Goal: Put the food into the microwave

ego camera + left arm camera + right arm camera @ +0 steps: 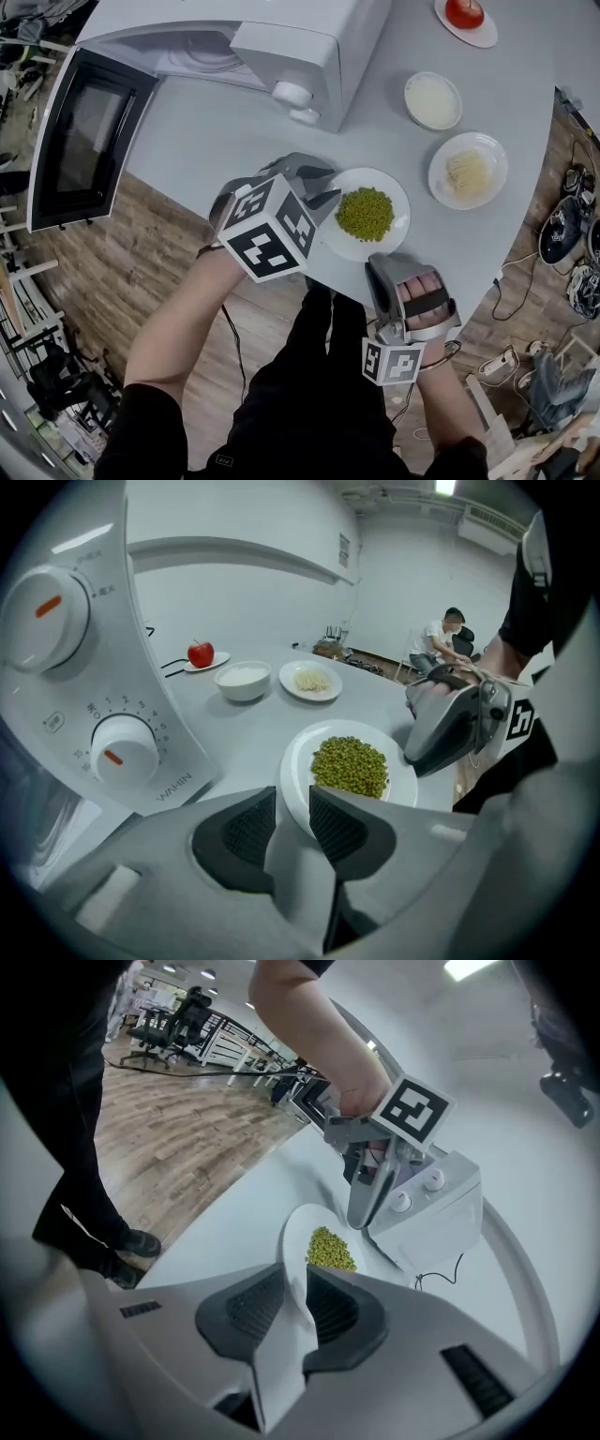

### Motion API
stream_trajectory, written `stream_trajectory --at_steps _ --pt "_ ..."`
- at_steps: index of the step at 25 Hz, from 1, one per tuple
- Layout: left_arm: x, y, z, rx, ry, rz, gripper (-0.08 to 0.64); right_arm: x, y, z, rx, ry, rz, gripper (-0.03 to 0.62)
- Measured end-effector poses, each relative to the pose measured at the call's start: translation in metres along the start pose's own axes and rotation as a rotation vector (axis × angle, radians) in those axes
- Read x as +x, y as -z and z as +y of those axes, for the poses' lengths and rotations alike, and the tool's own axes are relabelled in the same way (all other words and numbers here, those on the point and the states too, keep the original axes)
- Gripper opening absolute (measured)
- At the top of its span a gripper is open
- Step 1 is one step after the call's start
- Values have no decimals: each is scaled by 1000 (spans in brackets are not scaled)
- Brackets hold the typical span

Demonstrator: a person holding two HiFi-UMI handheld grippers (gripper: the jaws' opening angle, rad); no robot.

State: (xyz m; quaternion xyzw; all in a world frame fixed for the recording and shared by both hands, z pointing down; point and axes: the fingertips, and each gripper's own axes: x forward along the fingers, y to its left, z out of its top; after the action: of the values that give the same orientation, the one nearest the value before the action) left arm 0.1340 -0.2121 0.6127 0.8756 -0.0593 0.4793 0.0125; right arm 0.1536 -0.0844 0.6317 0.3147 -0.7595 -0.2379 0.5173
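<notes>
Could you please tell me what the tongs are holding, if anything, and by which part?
Nothing yet, as far as shows: the left tongs and right tongs stand open astride the rim of the round white plate of green peas.

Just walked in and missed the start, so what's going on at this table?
A person holds tongs in each hand and is working on a white plate of green peas that lies on the grey table. The left tongs and the right tongs stand open on either side of the plate, its rim in each gap but not clamped. The microwave stands beyond with its door swung open; the food is not in yet.
</notes>
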Motion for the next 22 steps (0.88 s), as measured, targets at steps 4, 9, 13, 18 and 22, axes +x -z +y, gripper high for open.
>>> stream_trajectory --at_steps 4,9,13,18,22 --pt "11 -6 2 52 56 32 97 2 -4 -2 -39 17 -1 83" --pt "24 -18 7 93 92 57 97 3 -5 -2 -51 24 8 83" --pt "35 -22 12 112 114 93 97 4 -1 15 -30 33 10 54" --pt "42 -28 12 130 166 117 97 6 -1 11 -21 36 14 48" --pt "46 -27 2 124 239 141 97 7 -1 18 -30 36 19 48"
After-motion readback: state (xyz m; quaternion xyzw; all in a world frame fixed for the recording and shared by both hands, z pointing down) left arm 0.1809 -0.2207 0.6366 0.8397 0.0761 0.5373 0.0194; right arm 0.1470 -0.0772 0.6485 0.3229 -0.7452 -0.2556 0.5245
